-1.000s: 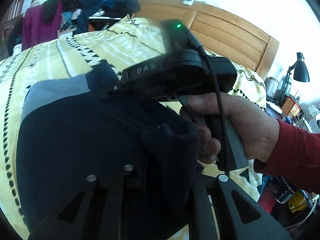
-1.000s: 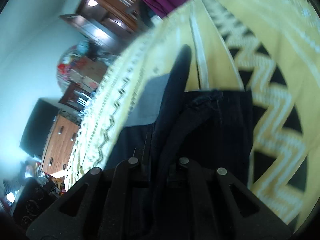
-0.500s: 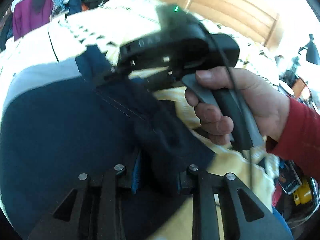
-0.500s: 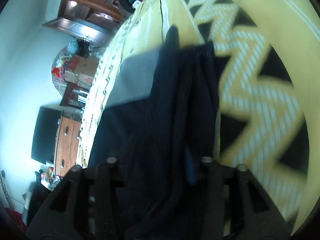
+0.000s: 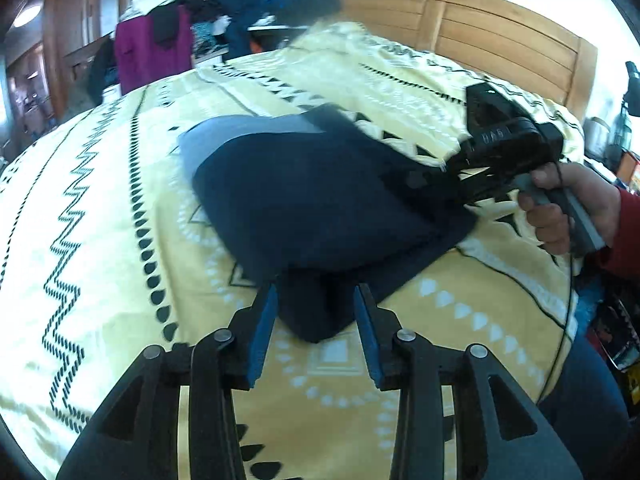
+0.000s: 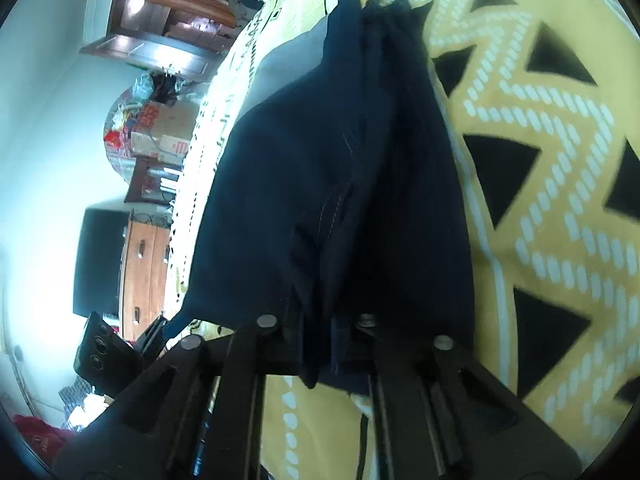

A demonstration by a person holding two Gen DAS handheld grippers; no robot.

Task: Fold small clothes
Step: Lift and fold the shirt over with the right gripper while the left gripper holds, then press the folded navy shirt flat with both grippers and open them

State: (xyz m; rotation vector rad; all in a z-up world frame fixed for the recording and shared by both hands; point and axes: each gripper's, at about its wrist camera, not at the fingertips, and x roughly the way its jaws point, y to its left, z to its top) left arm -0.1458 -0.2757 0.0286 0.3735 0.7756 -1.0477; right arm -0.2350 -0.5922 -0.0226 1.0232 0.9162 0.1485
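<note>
Yellow patterned bed cover (image 5: 100,240) carries the folded navy garment (image 5: 320,200). My left gripper (image 5: 314,320) stands with jaws apart, straddling its near corner, gripping nothing. My right gripper (image 6: 320,344) pinches the hem. Fabric looks soft, limp; I judge doubled edges the best hold.

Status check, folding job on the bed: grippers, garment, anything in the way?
Left gripper open, jaws either side of garment corner. Right gripper shut on dark garment. Garment folded, lying on yellow bedspread. Nothing in the way.
</note>
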